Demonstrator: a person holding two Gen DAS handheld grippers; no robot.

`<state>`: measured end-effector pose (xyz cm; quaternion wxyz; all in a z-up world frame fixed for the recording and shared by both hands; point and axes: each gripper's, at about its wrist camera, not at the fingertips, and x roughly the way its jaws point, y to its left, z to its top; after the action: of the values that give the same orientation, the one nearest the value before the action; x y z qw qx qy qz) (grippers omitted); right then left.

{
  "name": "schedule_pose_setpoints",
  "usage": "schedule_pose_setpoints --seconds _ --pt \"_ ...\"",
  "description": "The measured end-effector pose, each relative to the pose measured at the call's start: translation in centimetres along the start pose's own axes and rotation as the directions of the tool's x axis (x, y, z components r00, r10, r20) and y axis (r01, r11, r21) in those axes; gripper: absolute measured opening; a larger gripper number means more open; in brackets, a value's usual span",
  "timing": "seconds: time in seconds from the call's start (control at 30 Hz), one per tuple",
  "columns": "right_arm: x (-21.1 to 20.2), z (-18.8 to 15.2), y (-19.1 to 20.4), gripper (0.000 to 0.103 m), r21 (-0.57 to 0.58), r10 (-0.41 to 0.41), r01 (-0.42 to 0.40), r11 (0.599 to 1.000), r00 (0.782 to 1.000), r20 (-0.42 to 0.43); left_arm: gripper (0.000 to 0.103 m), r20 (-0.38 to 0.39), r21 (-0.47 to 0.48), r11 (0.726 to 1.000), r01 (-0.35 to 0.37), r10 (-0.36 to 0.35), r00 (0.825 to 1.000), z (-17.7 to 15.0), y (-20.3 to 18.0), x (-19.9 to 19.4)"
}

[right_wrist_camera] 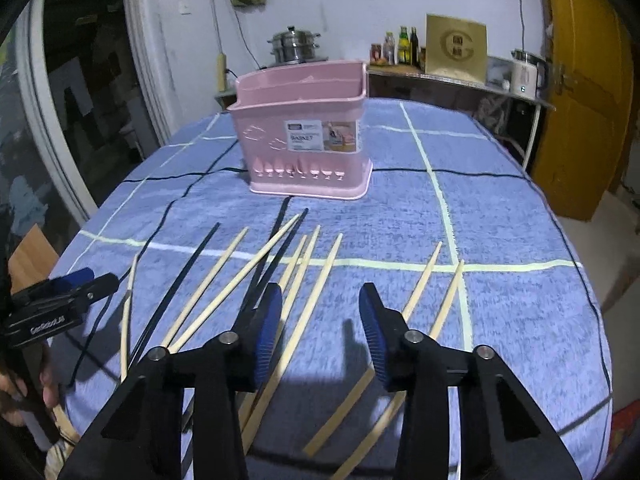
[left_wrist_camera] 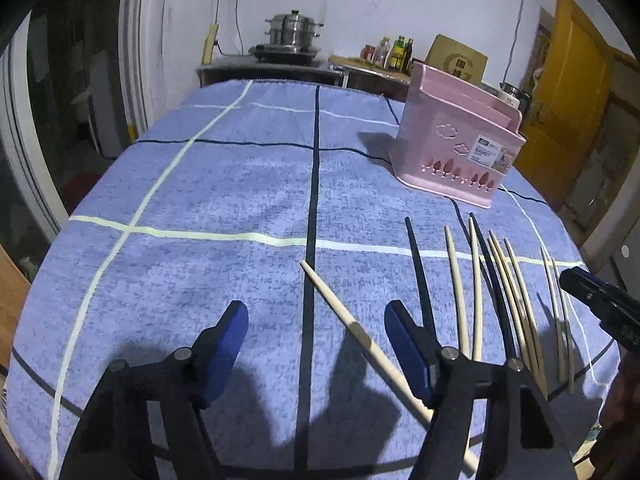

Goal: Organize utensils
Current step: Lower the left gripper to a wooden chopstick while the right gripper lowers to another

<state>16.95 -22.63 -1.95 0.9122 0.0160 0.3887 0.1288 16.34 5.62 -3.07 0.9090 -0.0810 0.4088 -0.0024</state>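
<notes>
Left gripper [left_wrist_camera: 316, 340] and right gripper [right_wrist_camera: 320, 316], jaws apart and empty, hover over scattered chopsticks [right_wrist_camera: 224, 264]; a pink basket [right_wrist_camera: 304, 136] stands at twelve o'clock on the tablecloth [right_wrist_camera: 500, 220].

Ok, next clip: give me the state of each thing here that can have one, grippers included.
left gripper: open, holding nothing, one pale chopstick lying between its fingers
right gripper: open, holding nothing, above the chopsticks
pink utensil basket: upright on the cloth; contents cannot be seen
pale chopsticks: lying loose on the cloth, none in the basket
black chopsticks: lying flat among the pale ones
</notes>
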Motion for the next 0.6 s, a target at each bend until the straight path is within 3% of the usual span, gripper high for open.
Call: schedule_pose_setpoints --seconds 0.27,0.6 --pt "3.7 1.9 -0.4 0.022 0.009 -0.012 0.013 1.0 0.995 -0.104 0.046 -0.104 0.008 1.0 -0.001 0.002 0.995 0.6 -1.1 2.6" --pt "6.9 2.8 -0.1 0.016 0.007 -0.029 0.031 1.0 0.983 -0.179 0.034 -0.12 0.004 0.998 -0.063 0.063 0.991 1.7 -1.1 3.7"
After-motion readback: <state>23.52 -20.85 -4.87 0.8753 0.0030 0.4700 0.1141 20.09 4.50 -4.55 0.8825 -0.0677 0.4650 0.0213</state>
